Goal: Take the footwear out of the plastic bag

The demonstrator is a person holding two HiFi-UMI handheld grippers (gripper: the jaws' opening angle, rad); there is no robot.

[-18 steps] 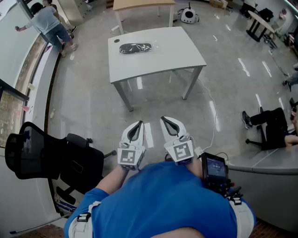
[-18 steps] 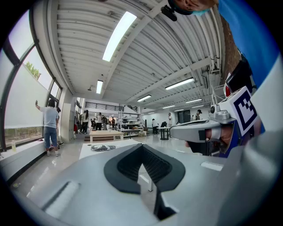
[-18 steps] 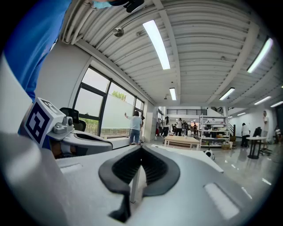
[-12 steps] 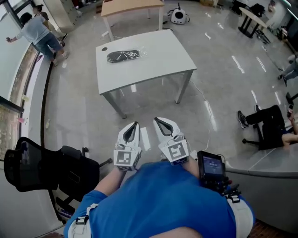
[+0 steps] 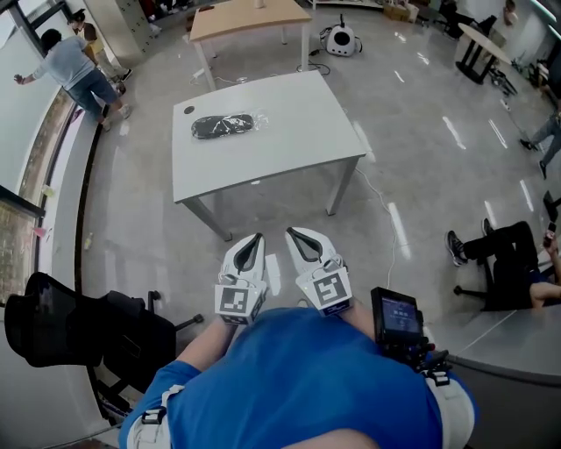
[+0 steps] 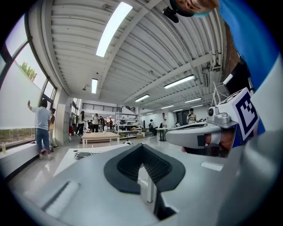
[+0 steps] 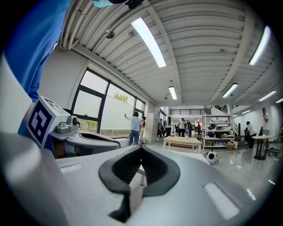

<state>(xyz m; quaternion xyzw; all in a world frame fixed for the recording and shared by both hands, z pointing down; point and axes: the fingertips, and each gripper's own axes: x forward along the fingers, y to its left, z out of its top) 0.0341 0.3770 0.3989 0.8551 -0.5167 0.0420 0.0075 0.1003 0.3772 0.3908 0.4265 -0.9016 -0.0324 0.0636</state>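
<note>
As the operator in a blue shirt [image 5: 298, 377] stood short of the white table [image 5: 289, 131], both grippers were held close to the chest, side by side and well apart from the table's near edge. The left gripper [image 5: 256, 237] had its jaws pressed together with nothing between them, and the right gripper [image 5: 294, 232] was likewise closed and empty. A black device with a lit screen [image 5: 399, 317] sat at the operator's right side, on the near-right side of the table, while a black office chair [image 5: 79, 329] stood on its near-left side.

On the table top, toward its far-left corner, lay the dark footwear [image 5: 221, 125], sealed inside the clear plastic bag [image 5: 254, 118] and untouched by either gripper. A small dark round mark [image 5: 188, 110] showed just beyond the bag, nearer that corner; what it was could not be told.

Beyond the table stood a wooden table [image 5: 250, 17], with a white round machine [image 5: 340, 39] on the floor just to its right. Far to the left of the white table a person [image 5: 74, 66] reached toward the window, and well to its right another person in dark clothes [image 5: 504, 254] sat on the floor.
</note>
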